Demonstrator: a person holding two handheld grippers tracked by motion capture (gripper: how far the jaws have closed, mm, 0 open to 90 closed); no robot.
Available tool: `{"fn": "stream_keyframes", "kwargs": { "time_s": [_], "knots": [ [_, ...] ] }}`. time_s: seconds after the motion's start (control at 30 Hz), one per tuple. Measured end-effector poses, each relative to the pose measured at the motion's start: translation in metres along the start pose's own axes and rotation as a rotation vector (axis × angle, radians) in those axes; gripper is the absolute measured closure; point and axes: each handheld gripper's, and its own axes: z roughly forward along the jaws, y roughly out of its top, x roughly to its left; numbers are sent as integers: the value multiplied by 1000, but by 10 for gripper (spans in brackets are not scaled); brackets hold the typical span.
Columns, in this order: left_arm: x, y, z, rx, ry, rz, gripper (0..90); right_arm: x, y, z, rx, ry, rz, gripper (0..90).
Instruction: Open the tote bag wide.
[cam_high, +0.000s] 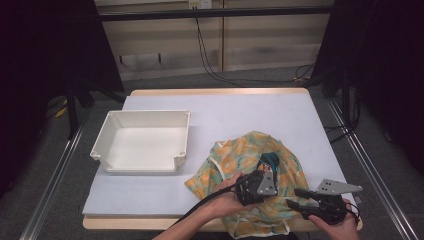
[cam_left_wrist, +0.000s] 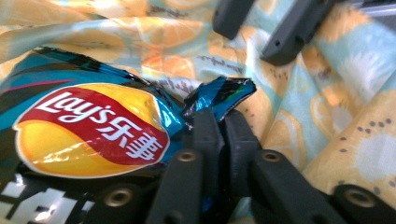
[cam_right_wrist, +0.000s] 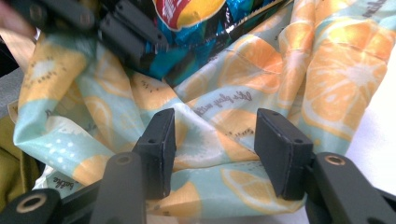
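- Your left gripper (cam_left_wrist: 218, 126) has its jaws pinched tight on a crumpled blue corner of the chip bag (cam_left_wrist: 88, 130); the foil pokes up just above the fingertips, and the red and yellow logo lies to the left of the jaws in the left gripper view.
- Your right gripper (cam_right_wrist: 215, 149) stands with its jaws apart, a fold of the orange-print cloth (cam_right_wrist: 205, 140) between the two pads; the pads do not press on it.
- In the right gripper view, the chip bag (cam_right_wrist: 196, 14) lies beyond those open jaws, at the top, with the left gripper's jaws clamped on it.
- From the high view, the left gripper (cam_high: 256, 187) sits on top of the cloth (cam_high: 235, 155), and the bag (cam_high: 270, 161) shows as a small blue patch just past it.
- The right gripper (cam_high: 305, 202) lies at the cloth's right edge, near the table's (cam_high: 225, 112) front right corner.
- The cloth is bunched over the front right part of the table, its near hem at the front edge.
- A white bin (cam_high: 142, 141) stands well apart, on the left half of the table.
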Motion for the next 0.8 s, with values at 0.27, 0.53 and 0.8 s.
{"fn": "stream_keyframes", "kwargs": {
  "time_s": [0.27,0.53,0.8],
  "knots": [
    [10,-2,-24,-164,-85,-118,893,1,4,3,-8,3,-7,488],
    [13,5,-54,-268,-108,-135,894,0,7,2,-22,-9,-8,489],
    [16,8,-68,-323,-108,-144,894,1,10,1,-38,-11,-17,489]
  ]
}}
